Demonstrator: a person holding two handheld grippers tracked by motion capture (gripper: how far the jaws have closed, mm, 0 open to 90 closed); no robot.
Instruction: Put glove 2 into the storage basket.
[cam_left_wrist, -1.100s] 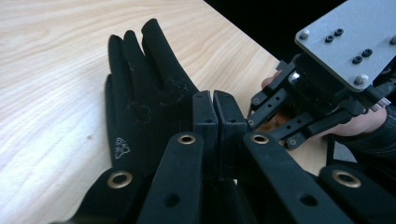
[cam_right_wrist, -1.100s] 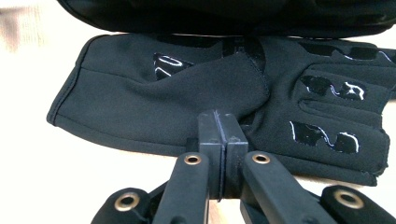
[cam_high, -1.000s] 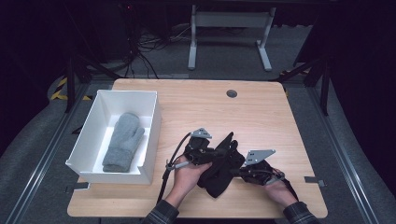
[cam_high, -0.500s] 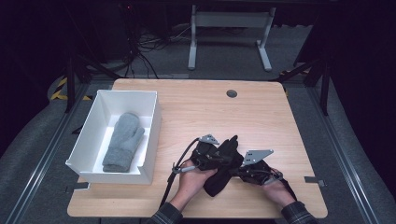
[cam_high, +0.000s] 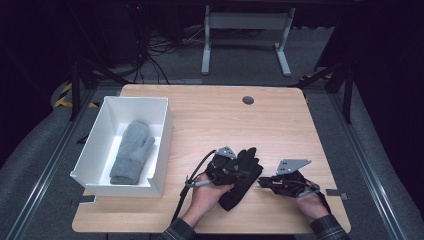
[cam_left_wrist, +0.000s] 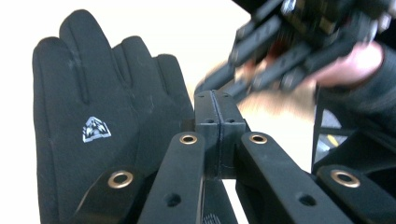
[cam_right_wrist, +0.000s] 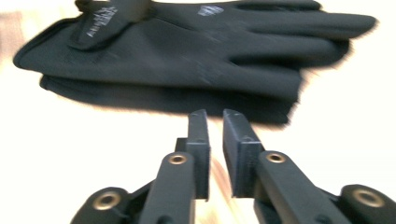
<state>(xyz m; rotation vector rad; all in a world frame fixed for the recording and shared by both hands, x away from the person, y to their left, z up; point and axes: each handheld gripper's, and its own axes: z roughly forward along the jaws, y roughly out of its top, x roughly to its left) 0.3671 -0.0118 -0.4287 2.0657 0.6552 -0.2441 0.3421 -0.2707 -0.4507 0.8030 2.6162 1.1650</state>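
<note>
With its jaws pressed together, our left gripper (cam_high: 235, 172) rests over the black gloves (cam_high: 243, 179) near the table's (cam_high: 210, 115) front edge, while our right gripper (cam_right_wrist: 215, 126), jaws just parting on nothing, sits just beside them.

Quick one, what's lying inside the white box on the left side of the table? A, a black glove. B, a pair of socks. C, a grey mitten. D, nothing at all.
C: in the high view a grey mitten lies in the white box, while the black glove rests out on the table between the two grippers.
</note>
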